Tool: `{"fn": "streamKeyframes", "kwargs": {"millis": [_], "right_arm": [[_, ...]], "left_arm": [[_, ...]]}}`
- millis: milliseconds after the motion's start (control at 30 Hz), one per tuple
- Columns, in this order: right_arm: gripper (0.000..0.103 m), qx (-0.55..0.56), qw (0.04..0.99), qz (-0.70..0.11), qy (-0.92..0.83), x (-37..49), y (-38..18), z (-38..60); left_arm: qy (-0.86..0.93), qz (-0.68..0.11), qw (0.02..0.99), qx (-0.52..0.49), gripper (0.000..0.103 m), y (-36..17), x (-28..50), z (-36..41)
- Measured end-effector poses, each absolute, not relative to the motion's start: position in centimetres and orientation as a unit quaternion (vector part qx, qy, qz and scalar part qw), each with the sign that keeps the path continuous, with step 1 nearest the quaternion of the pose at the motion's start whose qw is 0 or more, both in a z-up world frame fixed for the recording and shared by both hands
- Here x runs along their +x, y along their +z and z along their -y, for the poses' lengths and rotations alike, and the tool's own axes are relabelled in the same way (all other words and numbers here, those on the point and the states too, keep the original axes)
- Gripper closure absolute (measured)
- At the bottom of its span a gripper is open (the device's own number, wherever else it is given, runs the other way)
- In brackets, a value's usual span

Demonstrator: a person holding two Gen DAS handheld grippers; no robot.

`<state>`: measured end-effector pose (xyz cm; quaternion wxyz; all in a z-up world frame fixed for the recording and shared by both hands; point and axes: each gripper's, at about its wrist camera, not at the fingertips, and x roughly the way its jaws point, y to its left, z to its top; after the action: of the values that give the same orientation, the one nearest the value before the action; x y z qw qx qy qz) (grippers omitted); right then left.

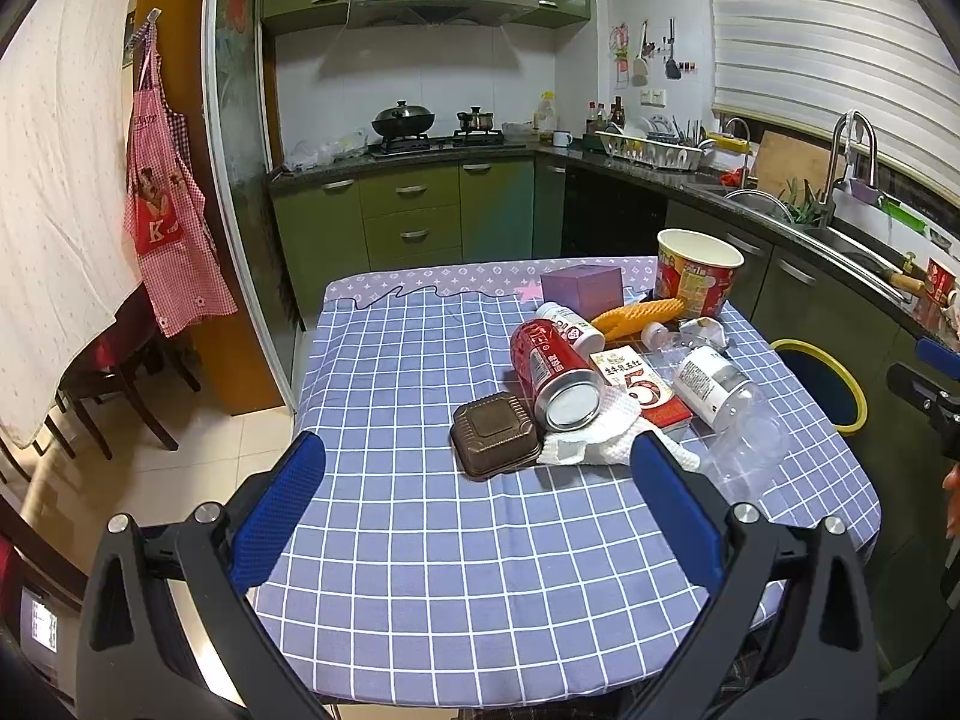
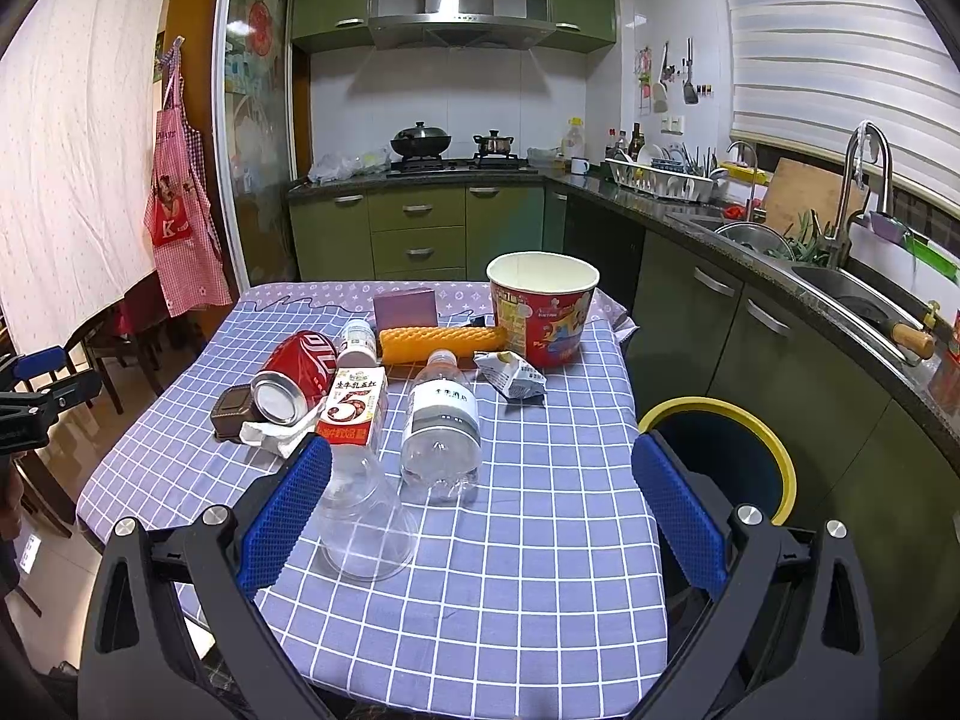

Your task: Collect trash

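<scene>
Both the left gripper and right gripper hover wide open and empty at the near edge of the blue checked tablecloth, beyond them the clear plastic cup, red soda can, and farthest the red paper bucket.

We've got everything bunched on the far right part of the table. The paper bucket stands at the back right corner, with the small box to its left. In front of those lies the corrugated tube. Nearer us, left to right: the lidded tray, the can on its side, the carton, the bottle. The bin sits off the table's right edge.
</scene>
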<state>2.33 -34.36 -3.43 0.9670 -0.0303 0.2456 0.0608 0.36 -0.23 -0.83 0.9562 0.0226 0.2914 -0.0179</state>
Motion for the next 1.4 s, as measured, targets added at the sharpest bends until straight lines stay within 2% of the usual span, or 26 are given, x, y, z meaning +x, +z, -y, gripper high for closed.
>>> {"fn": "streamKeyframes", "kwargs": {"millis": [1400], "right_arm": [[0.004,-0.027,0.966,-0.251,0.064,2.9,-5.0,33.4]], "left_arm": [[-0.019,-0.295,0.955,0.023,0.006,-1.1,0.4,0.2]]}}
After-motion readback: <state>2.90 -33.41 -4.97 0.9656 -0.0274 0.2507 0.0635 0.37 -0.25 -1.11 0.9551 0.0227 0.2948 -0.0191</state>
